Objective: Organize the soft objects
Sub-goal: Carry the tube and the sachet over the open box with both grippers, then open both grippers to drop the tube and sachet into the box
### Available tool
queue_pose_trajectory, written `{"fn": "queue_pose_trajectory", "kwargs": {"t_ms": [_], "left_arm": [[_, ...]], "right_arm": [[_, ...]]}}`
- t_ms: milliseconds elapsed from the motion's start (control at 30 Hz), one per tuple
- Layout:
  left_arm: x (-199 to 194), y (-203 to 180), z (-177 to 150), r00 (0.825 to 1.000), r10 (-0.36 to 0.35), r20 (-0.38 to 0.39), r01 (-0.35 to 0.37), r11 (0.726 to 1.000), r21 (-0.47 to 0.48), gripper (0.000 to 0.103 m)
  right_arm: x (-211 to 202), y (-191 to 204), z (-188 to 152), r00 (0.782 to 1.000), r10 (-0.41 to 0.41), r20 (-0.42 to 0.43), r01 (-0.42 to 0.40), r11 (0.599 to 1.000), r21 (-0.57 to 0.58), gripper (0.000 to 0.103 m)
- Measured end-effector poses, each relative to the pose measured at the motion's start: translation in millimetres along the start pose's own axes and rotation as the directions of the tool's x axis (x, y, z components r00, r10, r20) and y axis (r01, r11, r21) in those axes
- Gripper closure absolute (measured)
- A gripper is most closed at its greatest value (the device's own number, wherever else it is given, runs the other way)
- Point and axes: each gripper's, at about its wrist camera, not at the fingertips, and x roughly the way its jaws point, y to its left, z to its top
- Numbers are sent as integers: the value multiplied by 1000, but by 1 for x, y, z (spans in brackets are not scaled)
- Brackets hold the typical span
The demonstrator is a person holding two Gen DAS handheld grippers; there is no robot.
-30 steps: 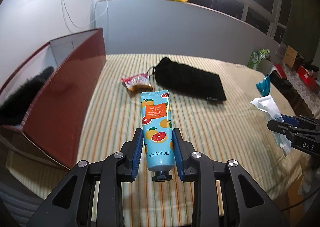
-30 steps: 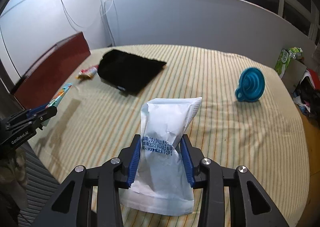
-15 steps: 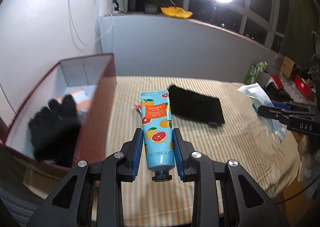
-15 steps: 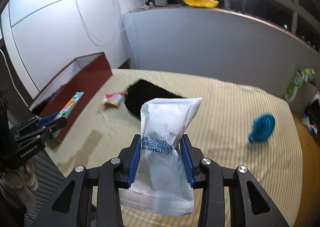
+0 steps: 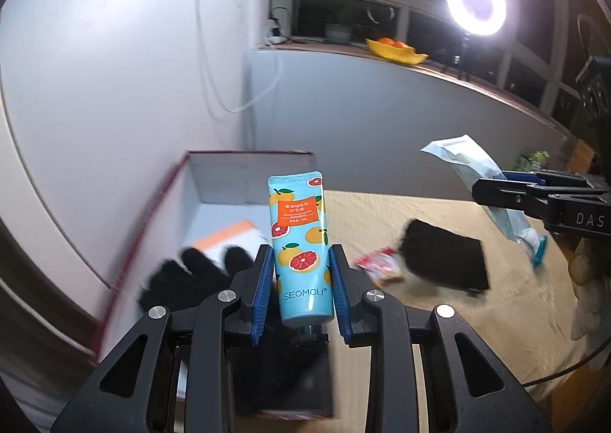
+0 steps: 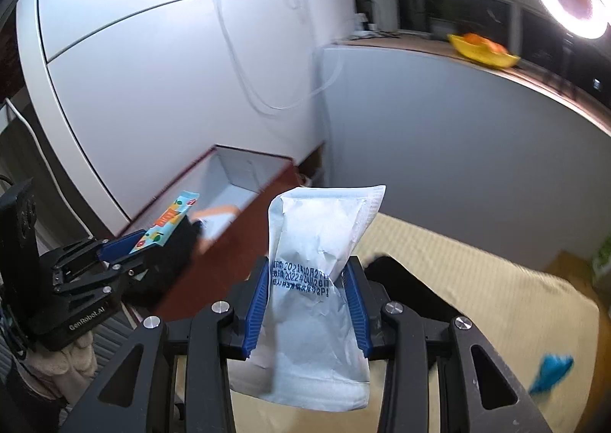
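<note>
Glossy plastic tube [image 5: 299, 242], crinkled matt pouch [image 6: 319, 265], fuzzy black glove [image 5: 191, 280], ribbed tablecloth [image 5: 496, 311].

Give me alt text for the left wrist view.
The left gripper clamps a light-blue grapefruit-print cream tube over an open dark-red box holding a black glove. A black fabric pouch lies on the striped tablecloth beyond.

Left gripper [image 5: 301, 290] clamps a tube [image 5: 299, 242]; right gripper [image 6: 307, 303] (pads pressed in) clamps a packet [image 6: 317, 280].
</note>
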Motion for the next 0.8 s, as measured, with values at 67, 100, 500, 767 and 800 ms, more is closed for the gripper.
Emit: {"fn": "queue_pose_trajectory", "kwargs": {"t_ms": [67, 100, 500, 767, 800], "left_arm": [[3, 11, 6, 1000, 26, -3, -26, 1000, 0, 75], [5, 15, 9, 999, 34, -6, -34, 999, 0, 75], [49, 49, 35, 992, 98, -78, -99, 995, -14, 75], [84, 55, 46, 984, 110, -141, -115, 993, -30, 75], [87, 55, 47, 983, 115, -145, -121, 992, -30, 75]], "right_arm": [[15, 12, 15, 1000, 17, -11, -17, 1000, -20, 68], [23, 17, 22, 1000, 26, -15, -26, 999, -29, 68], [115, 50, 76, 991, 88, -99, -93, 995, -47, 68], [171, 49, 95, 981, 118, -153, -122, 992, -21, 68], [175, 48, 95, 980, 124, -158, -127, 992, -14, 68]]}}
